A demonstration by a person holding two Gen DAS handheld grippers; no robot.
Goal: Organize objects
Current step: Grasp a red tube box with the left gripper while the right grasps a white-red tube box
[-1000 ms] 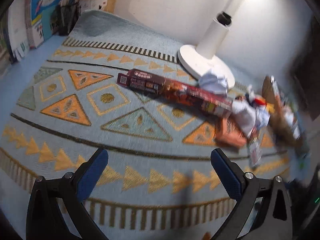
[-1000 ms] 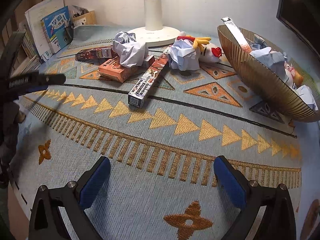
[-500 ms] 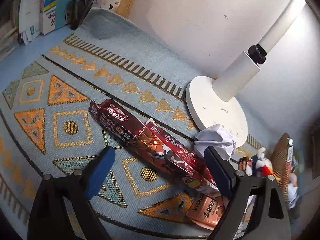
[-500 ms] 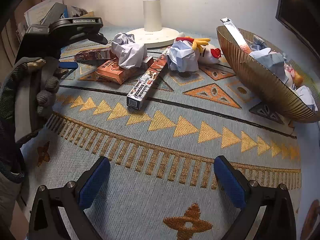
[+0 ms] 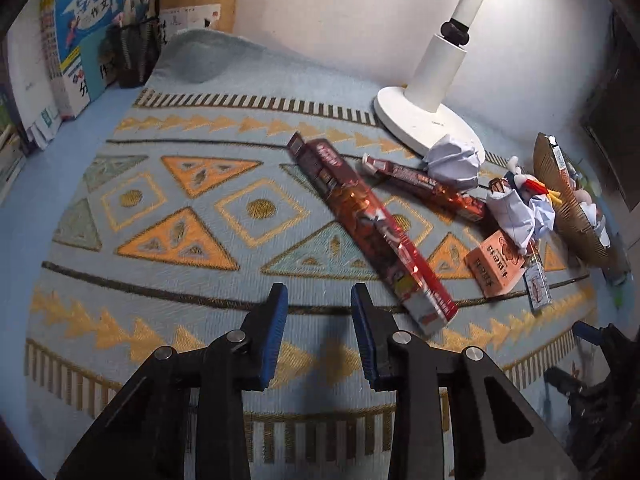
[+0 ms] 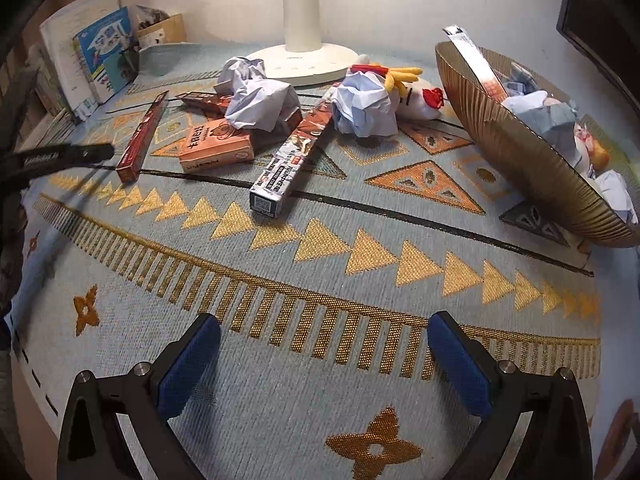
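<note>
A long red box (image 5: 368, 224) lies diagonally on the patterned mat, its near end just right of my left gripper (image 5: 318, 304); it also shows in the right wrist view (image 6: 143, 138). The left gripper's jaws stand narrow with nothing between them. A second dark red box (image 5: 428, 184), an orange box (image 5: 494, 262) (image 6: 214, 146), a long printed box (image 6: 292, 158), crumpled paper balls (image 6: 256, 98) (image 6: 364, 110) and a plush toy (image 6: 416, 88) lie nearby. My right gripper (image 6: 324, 356) is open and empty over the mat's front.
A gold ribbed bowl (image 6: 516, 148) at the right holds paper and a box. A white lamp base (image 6: 304, 60) stands at the back. Books (image 5: 76, 36) and a pen holder (image 5: 134, 56) stand at the back left.
The left gripper's jaws have narrowed and it has pulled back toward the mat's front. The long red box now lies turned, its near end by the gripper. The right gripper has not moved.
</note>
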